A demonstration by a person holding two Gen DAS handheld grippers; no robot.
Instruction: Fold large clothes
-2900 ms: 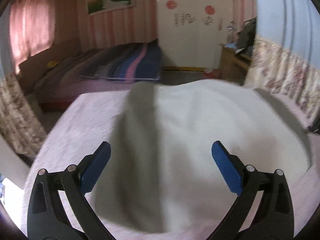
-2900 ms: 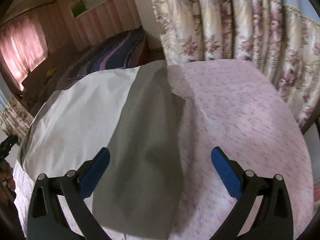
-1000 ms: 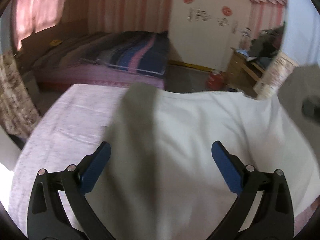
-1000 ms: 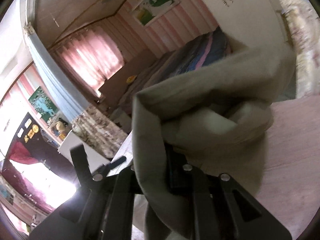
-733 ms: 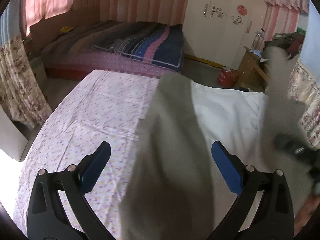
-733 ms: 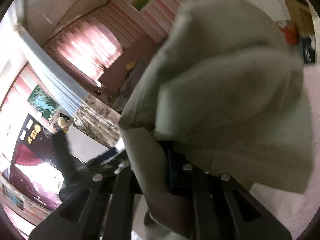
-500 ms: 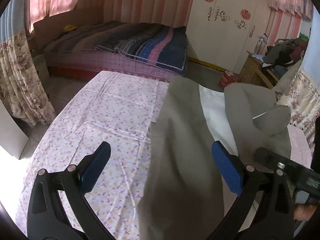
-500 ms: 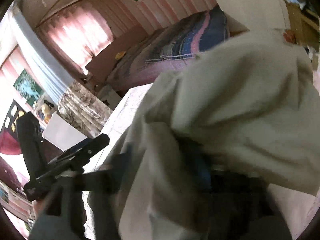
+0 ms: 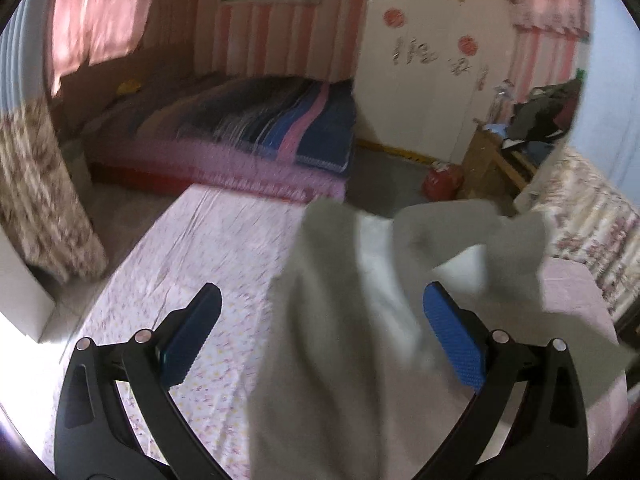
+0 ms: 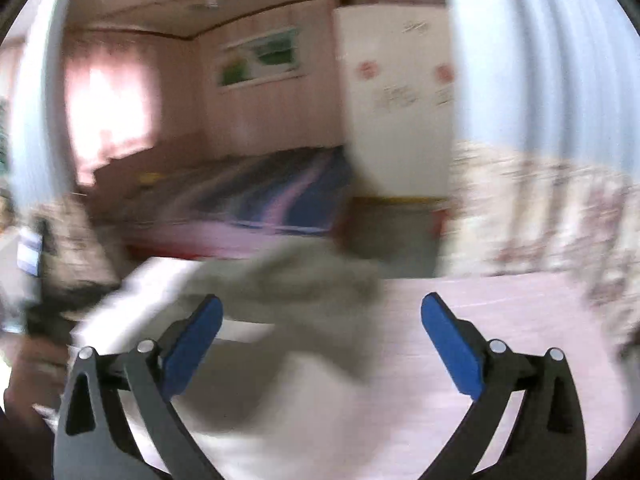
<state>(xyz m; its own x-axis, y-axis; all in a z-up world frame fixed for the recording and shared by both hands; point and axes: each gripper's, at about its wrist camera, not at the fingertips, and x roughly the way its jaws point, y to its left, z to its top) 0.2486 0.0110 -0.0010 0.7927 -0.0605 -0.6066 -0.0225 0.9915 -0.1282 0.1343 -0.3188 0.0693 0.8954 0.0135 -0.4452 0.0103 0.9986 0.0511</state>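
A large pale grey-and-white garment (image 9: 360,320) lies on the pink flowered sheet (image 9: 200,280) of the table, with one side flopped over in loose folds at the far right. My left gripper (image 9: 320,336) is open and empty, hovering above the garment's near left part. My right gripper (image 10: 320,336) is open and empty; its view is blurred, and the garment (image 10: 304,292) shows rumpled ahead of it on the sheet (image 10: 500,320).
A bed with a striped blue and pink blanket (image 9: 260,128) stands beyond the table. A wooden stand with dark clothes (image 9: 520,140) and a red container (image 9: 442,182) are at the back right. Flowered curtains (image 9: 40,208) hang on both sides.
My right gripper carried the garment's edge up and over to the left, then let go and opened. The folded-over side has dropped onto the garment. My left gripper stayed open.
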